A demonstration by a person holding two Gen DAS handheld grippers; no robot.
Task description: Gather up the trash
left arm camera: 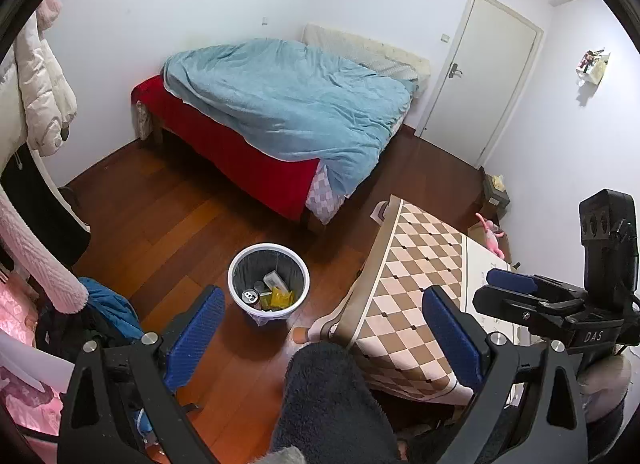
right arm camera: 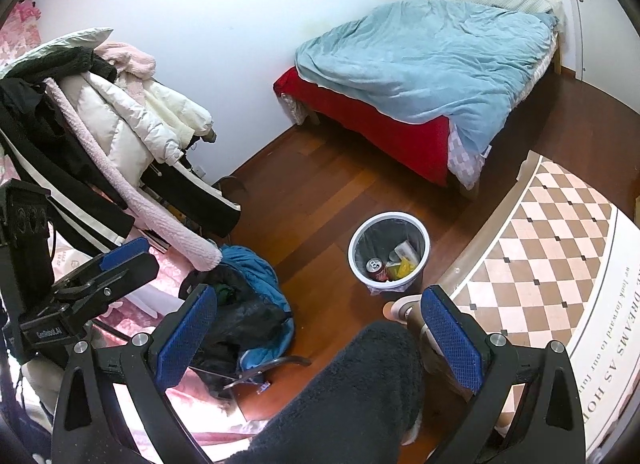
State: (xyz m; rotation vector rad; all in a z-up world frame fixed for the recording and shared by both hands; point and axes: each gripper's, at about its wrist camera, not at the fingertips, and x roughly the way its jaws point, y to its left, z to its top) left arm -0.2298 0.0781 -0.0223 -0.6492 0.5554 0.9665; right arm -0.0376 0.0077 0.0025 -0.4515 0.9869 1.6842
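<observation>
A white round trash bin (left arm camera: 240, 264) with a dark liner stands on the wooden floor; it also shows in the right wrist view (right arm camera: 354, 244). Inside lie a drink can (left arm camera: 250, 296), a clear plastic bottle (left arm camera: 276, 280) and yellow wrappers (left arm camera: 282, 298). My left gripper (left arm camera: 324, 328) is open and empty, held above and near the bin. My right gripper (right arm camera: 320, 332) is open and empty, above the floor beside the bin. Each gripper shows in the other's view: the right one (left arm camera: 516, 284) over the table, the left one (right arm camera: 124, 252) by the clothes.
A table with a checkered cloth (left arm camera: 416, 264) stands right of the bin. A bed with a blue duvet (left arm camera: 288, 100) is behind. Hanging coats (right arm camera: 120, 120) and a clothes pile (right arm camera: 248, 304) crowd the left. My dark fuzzy-trousered leg (right arm camera: 352, 396) is below.
</observation>
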